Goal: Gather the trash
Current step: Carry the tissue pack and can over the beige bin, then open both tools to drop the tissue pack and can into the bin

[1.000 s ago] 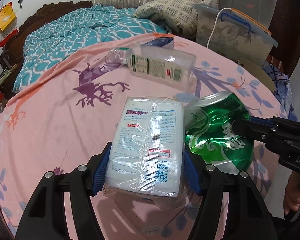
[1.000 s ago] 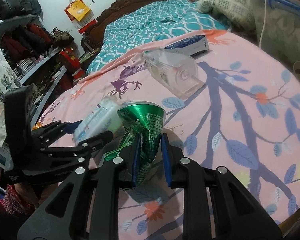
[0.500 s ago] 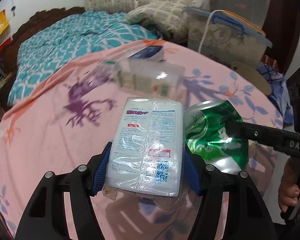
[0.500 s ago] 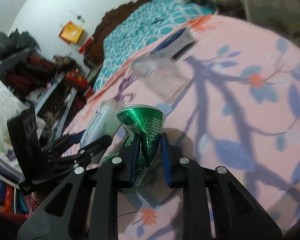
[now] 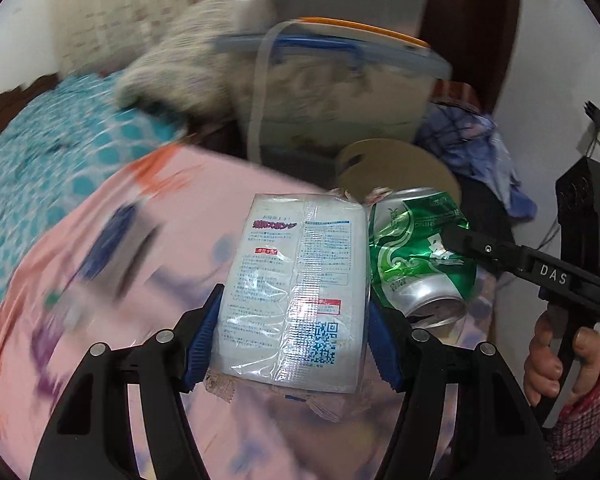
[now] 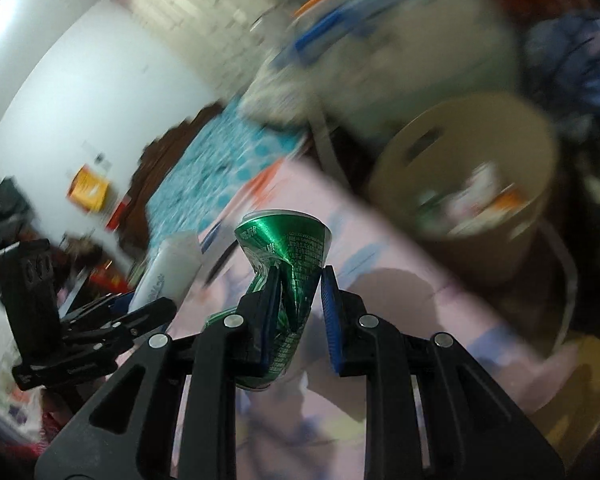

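Observation:
My left gripper (image 5: 292, 340) is shut on a white plastic-wrapped packet (image 5: 296, 288) with printed text and a QR code, held above the pink bedspread (image 5: 112, 320). My right gripper (image 6: 298, 300) is shut on a crushed green can (image 6: 288, 252), which also shows in the left wrist view (image 5: 412, 256) right beside the packet. A round tan waste bin (image 6: 472, 184) with trash inside stands beyond the bed's edge, ahead and right of the can. Its rim also shows behind the packet in the left wrist view (image 5: 396, 164).
A blurred blue-and-white box (image 5: 116, 248) lies on the bedspread to the left. Clear storage bins with blue and orange lids (image 5: 340, 92) stand behind the waste bin. Blue clothing (image 5: 472, 148) is piled at the right. A teal quilt (image 5: 52, 148) covers the far bed.
Both grippers have swung right with their loads, away from the clear bottle and toward the bed's edge. The tan bin has come into near view. The background is motion-blurred.

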`<state>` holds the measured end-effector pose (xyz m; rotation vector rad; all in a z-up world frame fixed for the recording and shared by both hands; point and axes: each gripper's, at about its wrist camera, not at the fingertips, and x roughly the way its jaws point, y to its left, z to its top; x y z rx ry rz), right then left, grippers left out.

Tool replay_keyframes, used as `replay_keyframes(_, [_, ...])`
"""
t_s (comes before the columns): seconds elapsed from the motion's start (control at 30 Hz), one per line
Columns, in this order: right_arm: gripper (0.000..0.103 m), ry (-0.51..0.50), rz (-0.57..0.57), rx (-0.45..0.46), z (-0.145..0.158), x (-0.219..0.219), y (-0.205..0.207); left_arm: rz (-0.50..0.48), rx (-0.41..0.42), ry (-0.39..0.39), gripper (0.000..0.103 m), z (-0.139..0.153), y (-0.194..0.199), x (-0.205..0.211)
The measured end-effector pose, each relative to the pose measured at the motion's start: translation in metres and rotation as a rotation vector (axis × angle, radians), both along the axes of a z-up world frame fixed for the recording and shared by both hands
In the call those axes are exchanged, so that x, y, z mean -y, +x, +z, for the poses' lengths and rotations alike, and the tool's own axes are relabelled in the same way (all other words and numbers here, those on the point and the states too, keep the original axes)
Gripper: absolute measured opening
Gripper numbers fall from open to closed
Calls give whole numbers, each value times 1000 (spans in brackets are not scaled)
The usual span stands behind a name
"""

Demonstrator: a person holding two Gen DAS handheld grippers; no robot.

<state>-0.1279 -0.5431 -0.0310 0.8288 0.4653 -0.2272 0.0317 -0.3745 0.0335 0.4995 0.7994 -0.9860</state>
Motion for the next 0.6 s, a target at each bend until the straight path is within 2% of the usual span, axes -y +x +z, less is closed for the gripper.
replay_keyframes(0.13, [23,-55,-137,-18,4,57,-22,-73,-43,17,62,-8,0,85])
replay_keyframes(0.27, [23,-93,-218,-63,0,100,-30,-112,-68,49,62,-26,4,154])
replay_keyframes(0.47, [23,-158,-237,-152,-14,133,-10,-118,-74,97,63,-59,6,213])
replay_keyframes(0.53, [25,-175,-226,-181,-20,138,0,-118,-73,118,67,-70,6,227])
replay_keyframes(0.6, [26,-175,-214,-198,-27,143,9,-112,-68,142,80,-78,8,236])
